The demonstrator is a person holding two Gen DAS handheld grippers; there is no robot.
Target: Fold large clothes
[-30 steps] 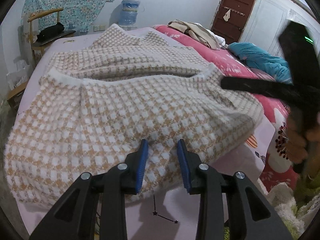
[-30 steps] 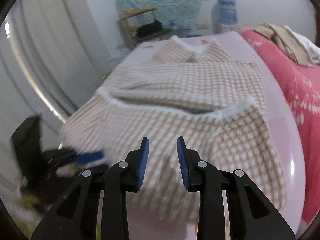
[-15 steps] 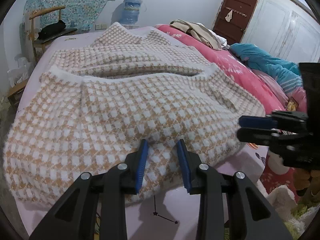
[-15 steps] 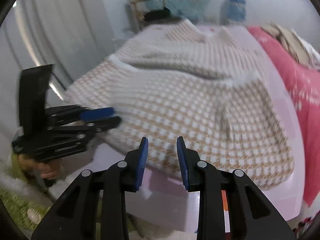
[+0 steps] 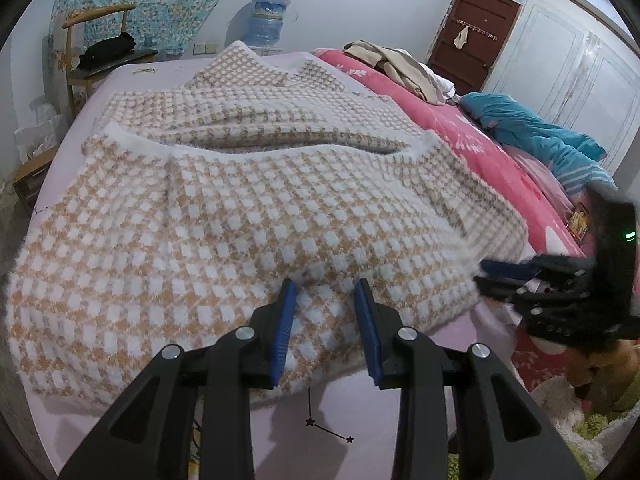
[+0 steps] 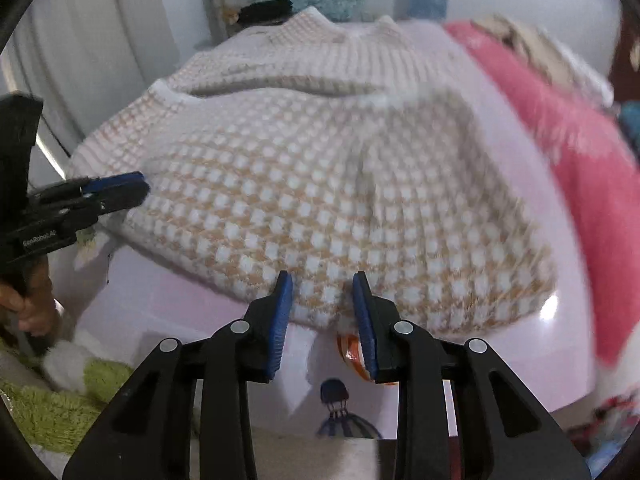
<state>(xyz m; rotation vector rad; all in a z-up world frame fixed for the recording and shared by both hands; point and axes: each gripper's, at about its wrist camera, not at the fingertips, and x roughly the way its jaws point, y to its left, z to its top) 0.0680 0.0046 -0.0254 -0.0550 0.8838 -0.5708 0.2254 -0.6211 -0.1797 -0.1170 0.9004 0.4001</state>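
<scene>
Fuzzy tan-and-white checked knit, the sweater [image 5: 256, 208] lies spread on the lilac bed sheet [image 5: 360, 432], and its long axis runs away from you: the folded lower part sits at the near edge of the bed, the pointed collar far off toward the wall with the water bottle [image 5: 267, 20]. A white-trimmed hem crosses it from side to side about halfway up, where the near part has been doubled back over the body. Your left hand-held gripper [image 5: 325, 320] hovers over the near fold, its blue pads parted with knit showing between them; you cannot tell whether they pinch it or only frame it. Your right hand-held gripper [image 6: 322, 314] is likewise parted at the sweater's near edge, sheet and fabric in the gap, nothing plainly clamped. The right wrist view is smeared with motion, so the far collar and the pink quilt [image 6: 580, 152] are hard to read. The sleeves are tucked out of sight. In each view the other gripper juts in from the side, partly cut off.
</scene>
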